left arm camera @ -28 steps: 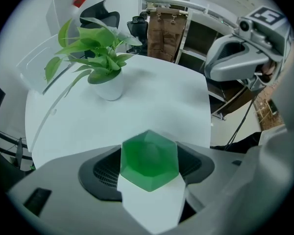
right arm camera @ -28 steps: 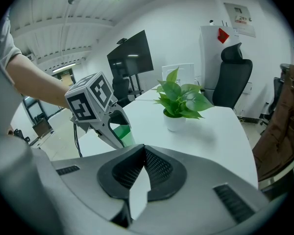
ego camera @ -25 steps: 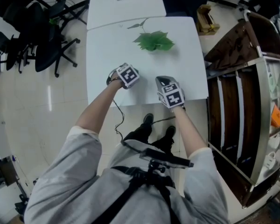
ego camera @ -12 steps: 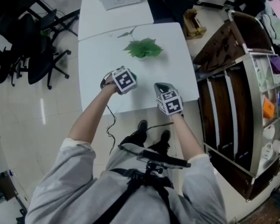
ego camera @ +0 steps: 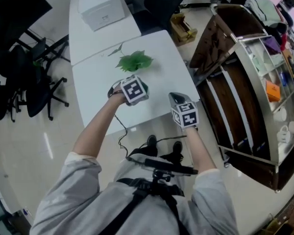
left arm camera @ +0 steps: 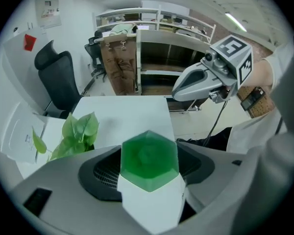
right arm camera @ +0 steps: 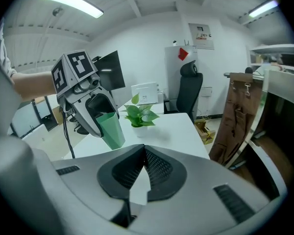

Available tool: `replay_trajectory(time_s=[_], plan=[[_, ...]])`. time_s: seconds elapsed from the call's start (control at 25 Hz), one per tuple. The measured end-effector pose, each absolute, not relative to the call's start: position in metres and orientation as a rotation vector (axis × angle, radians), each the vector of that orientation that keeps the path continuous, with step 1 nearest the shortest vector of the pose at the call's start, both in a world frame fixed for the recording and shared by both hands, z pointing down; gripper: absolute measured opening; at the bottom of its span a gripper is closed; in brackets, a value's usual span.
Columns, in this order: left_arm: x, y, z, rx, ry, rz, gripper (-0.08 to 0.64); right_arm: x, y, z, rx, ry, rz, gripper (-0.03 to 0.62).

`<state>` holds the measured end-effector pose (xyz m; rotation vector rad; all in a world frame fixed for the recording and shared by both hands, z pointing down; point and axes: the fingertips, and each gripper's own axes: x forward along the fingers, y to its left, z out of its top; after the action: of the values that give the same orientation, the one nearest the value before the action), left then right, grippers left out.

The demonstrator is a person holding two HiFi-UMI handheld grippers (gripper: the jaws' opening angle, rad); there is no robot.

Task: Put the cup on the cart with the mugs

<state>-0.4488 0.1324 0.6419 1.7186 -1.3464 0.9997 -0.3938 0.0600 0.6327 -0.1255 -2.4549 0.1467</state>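
Note:
A green cup (left arm camera: 149, 158) sits between the jaws of my left gripper (left arm camera: 149, 177), which is shut on it. In the right gripper view the same cup (right arm camera: 110, 129) hangs from the left gripper (right arm camera: 90, 112) above the white table (right arm camera: 183, 129). From the head view the left gripper (ego camera: 130, 86) is over the table's front half and the cup is mostly hidden under it. My right gripper (right arm camera: 143, 168) is shut and holds nothing. It hovers at the table's front right corner (ego camera: 183, 112). The metal cart (ego camera: 257, 77) with white mugs (ego camera: 285, 130) stands to the right.
A potted green plant (ego camera: 134, 61) stands on the table (ego camera: 95, 89), and a white box (ego camera: 103, 6) on the table behind. Black office chairs (ego camera: 27, 77) are at the left. A brown wooden panel (ego camera: 213, 35) leans by the cart. A cable (ego camera: 121, 136) hangs below the left arm.
The view has swung so that more of the cart and its mugs shows at the right. The right gripper has drifted right, past the table's corner. The left gripper still holds the cup.

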Motion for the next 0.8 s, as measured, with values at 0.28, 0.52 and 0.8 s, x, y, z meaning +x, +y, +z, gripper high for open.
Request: replay_trajectory(time_s=[0.28, 0.52, 0.8], plan=[[-0.393, 0.074, 0.616, 1.900, -1.196, 1.105, 0.330, -0.328, 0.010, 0.612, 0.081, -2.483, 0.200, 0.008], [-0.335, 0.021, 0.598, 2.043, -1.087, 1.201, 0.330, -0.259, -0.044, 0.601, 0.298, -2.493, 0.257, 0.008], [-0.252, -0.026, 0.586, 2.144, -0.952, 1.274, 0.330, -0.166, -0.098, 0.580, 0.537, -2.513, 0.334, 0.008]])
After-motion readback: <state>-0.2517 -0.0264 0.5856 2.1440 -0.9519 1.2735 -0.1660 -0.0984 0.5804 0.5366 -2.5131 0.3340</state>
